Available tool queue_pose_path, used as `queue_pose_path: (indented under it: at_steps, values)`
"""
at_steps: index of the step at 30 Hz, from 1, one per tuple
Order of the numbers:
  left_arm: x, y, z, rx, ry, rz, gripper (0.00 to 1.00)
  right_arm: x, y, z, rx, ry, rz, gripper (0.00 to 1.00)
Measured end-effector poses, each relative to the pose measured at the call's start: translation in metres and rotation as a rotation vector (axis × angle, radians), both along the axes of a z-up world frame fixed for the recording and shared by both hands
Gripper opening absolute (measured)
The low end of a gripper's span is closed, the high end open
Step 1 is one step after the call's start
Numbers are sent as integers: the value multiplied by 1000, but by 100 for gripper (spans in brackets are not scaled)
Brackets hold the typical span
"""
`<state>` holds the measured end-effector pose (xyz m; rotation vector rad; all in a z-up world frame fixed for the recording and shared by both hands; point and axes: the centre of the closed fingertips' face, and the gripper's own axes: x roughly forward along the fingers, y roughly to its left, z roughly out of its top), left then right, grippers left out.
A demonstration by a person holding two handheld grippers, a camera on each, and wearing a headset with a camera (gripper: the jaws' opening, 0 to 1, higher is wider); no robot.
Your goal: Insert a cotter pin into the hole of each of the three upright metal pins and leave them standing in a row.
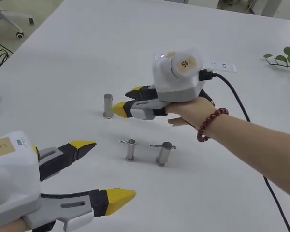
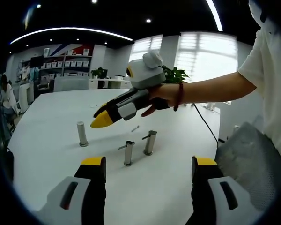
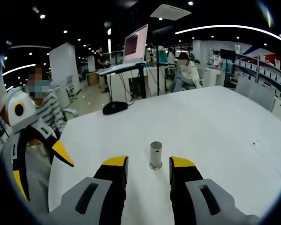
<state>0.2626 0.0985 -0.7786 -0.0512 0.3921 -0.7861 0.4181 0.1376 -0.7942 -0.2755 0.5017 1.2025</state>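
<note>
The bare pin (image 1: 108, 106) stands upright on the white tabletop (image 1: 63, 58), its long axis vertical, with nothing through its top. Nearer to us the two other pins (image 1: 130, 150) stand side by side, each with a cotter pin (image 1: 157, 145) lying crosswise through its head. The three make no row: the bare pin sits back and to the left of the pair.

The right tongs (image 1: 127, 100) hover just beside the bare pin, on its right, tips pointing at it. In the right gripper view the pin stands straight ahead, in line with the gap between the jaws. The jaws are apart, and we see nothing gripped in them. The left tongs (image 1: 101, 170) hang at the near left, jaws wide apart and holding nothing, well apart from all three pins. So the right hand is the nearer one, and we judge that the coming move turns on its short reach leftward to the bare pin.

A round label (image 1: 186, 63) atop the right tongs carries digits that may read 56; we cannot be sure. A tan sticker (image 1: 2, 146) on the left tongs is too blurred to read.
</note>
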Motion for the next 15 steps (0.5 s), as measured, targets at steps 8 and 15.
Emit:
queue_pose_path:
  at_steps: [8,15]
  values:
    - [-1,-2,-1,10,0,-9,81,14,11,1,72,36,-57,36]
    - [1,1,-1,3,4,11,86,15,19,-9,98,50,-58,34]
